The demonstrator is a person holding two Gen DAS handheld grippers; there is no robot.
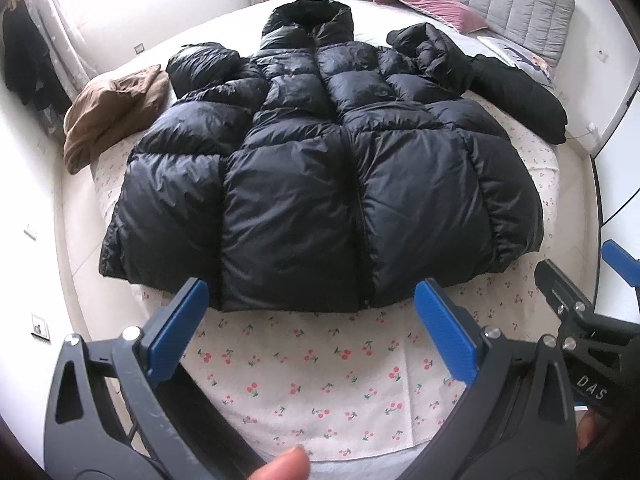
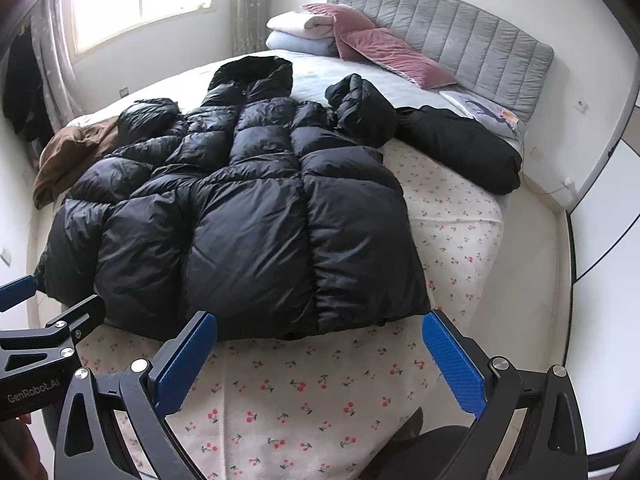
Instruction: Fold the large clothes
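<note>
A large black puffer jacket (image 1: 320,168) (image 2: 248,216) lies flat on the bed, front up, hood at the far end and hem nearest me. Both sleeves are bunched near the shoulders. My left gripper (image 1: 310,320) hovers open just before the hem, near the zipper line, holding nothing. My right gripper (image 2: 320,344) is also open and empty, just short of the hem's right part. The right gripper (image 1: 576,300) shows at the right edge of the left wrist view; the left gripper (image 2: 44,316) shows at the left edge of the right wrist view.
The bed sheet (image 1: 304,384) (image 2: 304,400) has a cherry print. A brown garment (image 1: 112,112) (image 2: 68,152) lies left of the jacket, a folded black garment (image 1: 520,96) (image 2: 464,148) to its right. Pink pillows (image 2: 384,52), folded blankets and a grey headboard (image 2: 472,36) stand at the far end.
</note>
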